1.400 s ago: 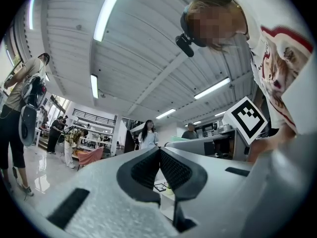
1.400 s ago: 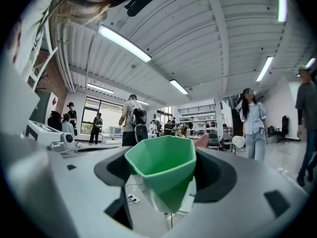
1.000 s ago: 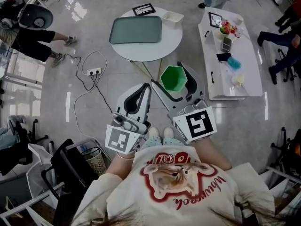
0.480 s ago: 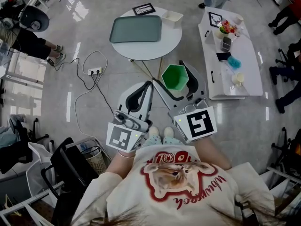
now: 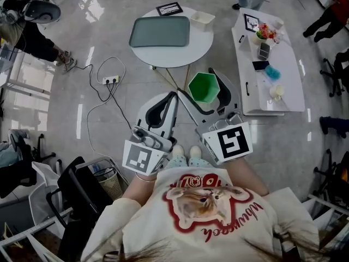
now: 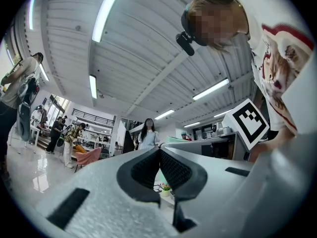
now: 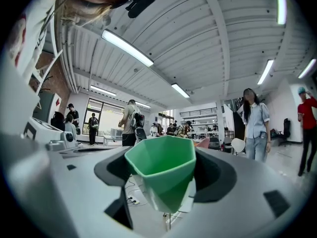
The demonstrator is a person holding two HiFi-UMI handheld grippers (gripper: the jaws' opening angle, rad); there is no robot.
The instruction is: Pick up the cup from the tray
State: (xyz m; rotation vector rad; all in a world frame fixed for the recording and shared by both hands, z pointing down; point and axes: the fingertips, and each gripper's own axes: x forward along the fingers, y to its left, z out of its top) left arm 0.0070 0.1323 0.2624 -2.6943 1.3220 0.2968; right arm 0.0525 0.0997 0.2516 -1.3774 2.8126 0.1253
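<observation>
Cup [image 7: 161,175] (green, faceted, mouth upward) sits clamped between the jaws of the right gripper [image 5: 199,86], one jaw on each side of its wall. In the head view it hangs mid-frame over the floor, below the round table [image 5: 199,51] and well apart from it.

Left gripper [image 5: 171,101]: jaws pressed together, nothing between them. It lies just beside the right one, its tip close to the cup's left edge. Both marker cubes sit at lower centre, just above the person's printed shirt [image 5: 210,212].

Tray [image 5: 160,31] (grey-green) lies flat on the round table at upper centre. A small white tub [image 5: 200,18] stands just beside its upper right corner, and a framed marker card [image 5: 167,9] lies above it.

Long white table [image 5: 289,100] at right carries several small items. Power strip [image 5: 110,81] with cables lies on the floor at left.
</observation>
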